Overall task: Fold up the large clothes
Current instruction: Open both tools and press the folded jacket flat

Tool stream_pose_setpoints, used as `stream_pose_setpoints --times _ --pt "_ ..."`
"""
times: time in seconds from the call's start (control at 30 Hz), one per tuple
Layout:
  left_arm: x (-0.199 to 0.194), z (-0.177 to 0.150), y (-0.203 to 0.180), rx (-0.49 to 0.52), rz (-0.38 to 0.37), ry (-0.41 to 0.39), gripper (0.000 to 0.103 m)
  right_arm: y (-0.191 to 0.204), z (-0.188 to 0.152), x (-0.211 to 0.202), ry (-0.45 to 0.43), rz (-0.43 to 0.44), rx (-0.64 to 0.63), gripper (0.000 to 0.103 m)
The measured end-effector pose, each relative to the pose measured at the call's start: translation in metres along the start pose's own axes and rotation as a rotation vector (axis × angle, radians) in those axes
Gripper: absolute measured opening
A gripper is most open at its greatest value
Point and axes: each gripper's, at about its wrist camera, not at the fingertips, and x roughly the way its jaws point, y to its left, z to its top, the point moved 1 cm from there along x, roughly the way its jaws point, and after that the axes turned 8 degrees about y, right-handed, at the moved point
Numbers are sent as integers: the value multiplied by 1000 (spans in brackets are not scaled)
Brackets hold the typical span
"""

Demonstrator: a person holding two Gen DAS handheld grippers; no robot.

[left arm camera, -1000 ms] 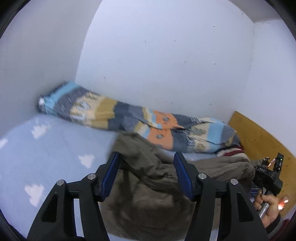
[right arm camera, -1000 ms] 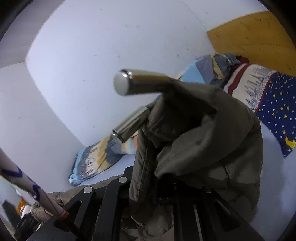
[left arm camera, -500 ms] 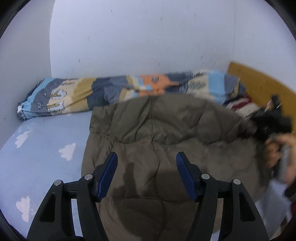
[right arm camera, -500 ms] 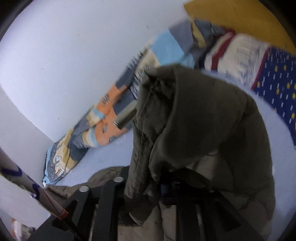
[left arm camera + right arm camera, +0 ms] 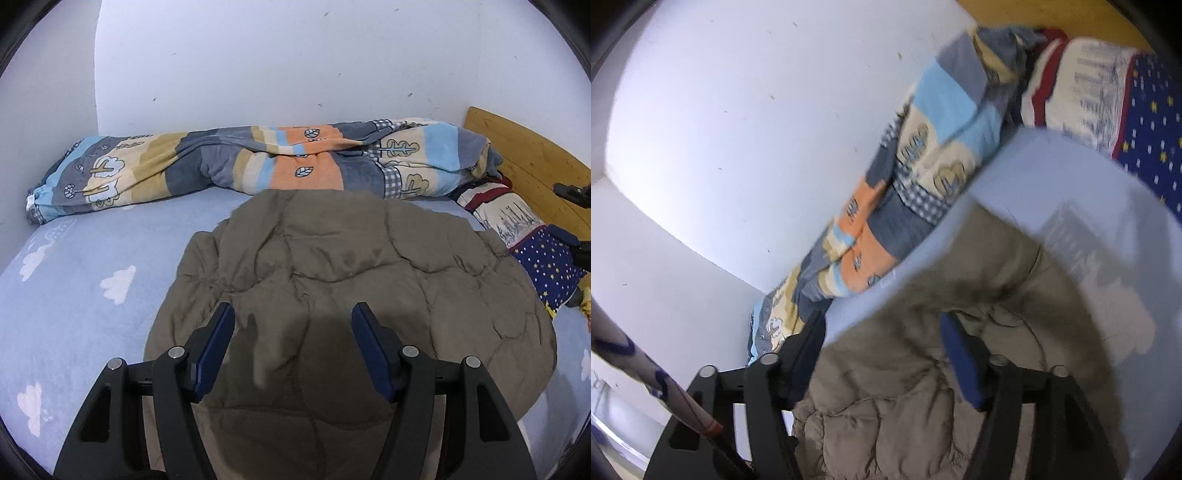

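Observation:
An olive-brown quilted jacket (image 5: pixel 351 280) lies spread on the light blue bed sheet (image 5: pixel 92 295). My left gripper (image 5: pixel 293 332) is open and empty, hovering above the jacket's near part. In the right wrist view the jacket (image 5: pixel 923 387) lies beneath my right gripper (image 5: pixel 886 354), which is open with nothing between its blue pads (image 5: pixel 960 365). That view is tilted and blurred. The right gripper's body shows at the far right edge of the left wrist view (image 5: pixel 572 192).
A rolled striped patchwork quilt (image 5: pixel 258 162) lies along the back wall. A pillow with red stripes and blue stars (image 5: pixel 532 236) lies at the right, before a wooden headboard (image 5: pixel 524 158). White walls close the bed at the back and left.
The right gripper let go of the jacket's hood and opened. The jacket dropped and now lies flat on the sheet. The left gripper rose and looks down on it.

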Motion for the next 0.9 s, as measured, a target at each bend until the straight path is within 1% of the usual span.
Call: stream_pose_setpoints --times 0.07,0.13,0.2,0.23,0.3,0.33,0.4,0.43,0.5,0.57,0.63,0.7,0.8,0.9 --pt "6 -1 -4 15 4 10 65 8 -10 1 23 -27 -67 73" --pt "15 -1 -6 17 5 25 65 16 -27 10 71 -129 -173 73" --pt "27 0 -9 22 19 31 65 15 -36 22 101 -195 -252 72" --pt "32 0 -9 26 29 35 65 13 -43 32 120 -242 -287 72" --pt "47 1 -8 27 48 51 65 0 -51 44 131 -296 -322 72" --pt "53 1 -7 23 45 65 65 -8 -53 52 141 -321 -334 72" --pt "67 1 -2 6 35 98 68 -24 -55 71 169 -390 -354 72" --pt "77 1 2 -12 25 121 70 -32 -57 81 181 -410 -365 72" --pt "92 1 7 -30 7 143 74 -44 -59 93 188 -443 -391 72" --pt "103 1 9 -35 0 143 78 -55 -60 101 203 -439 -377 73" --pt "112 1 6 -23 4 131 79 -69 -60 109 218 -425 -345 73" --pt "120 0 4 -23 9 118 81 -78 -60 115 228 -423 -339 74" --pt "128 -1 4 -30 17 118 82 -84 -61 121 231 -419 -327 74" --pt "126 0 3 -28 38 138 82 -81 -63 122 232 -435 -328 75"
